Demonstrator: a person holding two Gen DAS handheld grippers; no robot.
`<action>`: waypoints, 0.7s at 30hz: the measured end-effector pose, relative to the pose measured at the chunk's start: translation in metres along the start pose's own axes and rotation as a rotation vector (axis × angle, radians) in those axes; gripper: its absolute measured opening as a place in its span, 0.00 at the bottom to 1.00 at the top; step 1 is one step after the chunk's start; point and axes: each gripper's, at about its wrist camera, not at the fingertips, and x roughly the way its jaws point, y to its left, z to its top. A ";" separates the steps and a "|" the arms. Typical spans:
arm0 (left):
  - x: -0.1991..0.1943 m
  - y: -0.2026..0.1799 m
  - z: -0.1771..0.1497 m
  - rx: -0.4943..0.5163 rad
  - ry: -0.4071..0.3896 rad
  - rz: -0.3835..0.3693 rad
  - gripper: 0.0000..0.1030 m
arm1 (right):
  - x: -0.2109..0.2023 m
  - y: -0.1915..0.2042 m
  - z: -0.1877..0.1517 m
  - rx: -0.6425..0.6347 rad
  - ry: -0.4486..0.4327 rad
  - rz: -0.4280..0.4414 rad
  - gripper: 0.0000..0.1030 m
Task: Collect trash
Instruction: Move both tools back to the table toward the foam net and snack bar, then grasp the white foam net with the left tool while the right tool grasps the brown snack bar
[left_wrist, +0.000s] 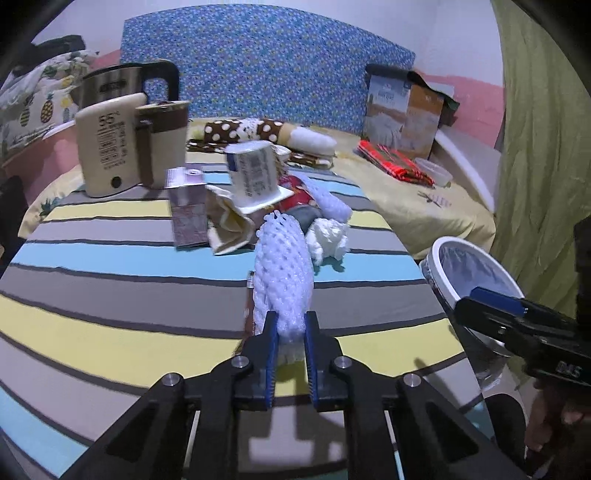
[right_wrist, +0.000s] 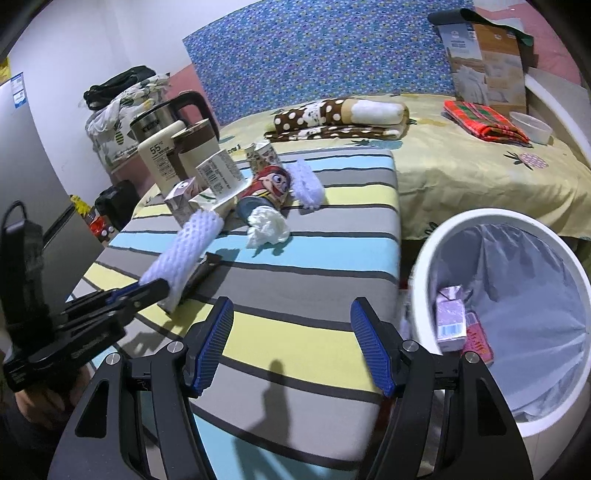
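My left gripper (left_wrist: 291, 317) is shut on the near end of a white foam net sleeve (left_wrist: 282, 280) that lies on the striped table (left_wrist: 110, 295). In the right wrist view the same sleeve (right_wrist: 184, 247) rests over a dark wrapper (right_wrist: 203, 269), with the left gripper (right_wrist: 151, 290) clamped on its end. My right gripper (right_wrist: 291, 304) hovers open over the table's near right part, with nothing between its fingers. Farther back lie a crumpled tissue (right_wrist: 267, 225), a second foam net (right_wrist: 306, 182), a cartoon-printed cup (right_wrist: 269, 188), a tipped yogurt cup (left_wrist: 255, 173) and a purple carton (left_wrist: 188, 210).
A white lined bin (right_wrist: 436, 236) stands right of the table, with a purple carton (right_wrist: 450, 321) and a pink item inside. A cream thermos (left_wrist: 107, 147), a mug and a kettle (left_wrist: 110, 83) stand at the back left. Behind is a bed with a blanket (right_wrist: 332, 118), a box and a red cloth.
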 end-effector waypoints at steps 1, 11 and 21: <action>-0.004 0.005 -0.001 -0.010 -0.005 0.006 0.13 | 0.002 0.003 0.001 -0.004 0.004 0.006 0.65; -0.021 0.051 -0.007 -0.087 -0.022 0.084 0.13 | 0.032 0.043 0.004 -0.046 0.065 0.055 0.62; -0.032 0.084 -0.019 -0.138 -0.023 0.111 0.13 | 0.073 0.082 0.002 -0.039 0.146 0.095 0.50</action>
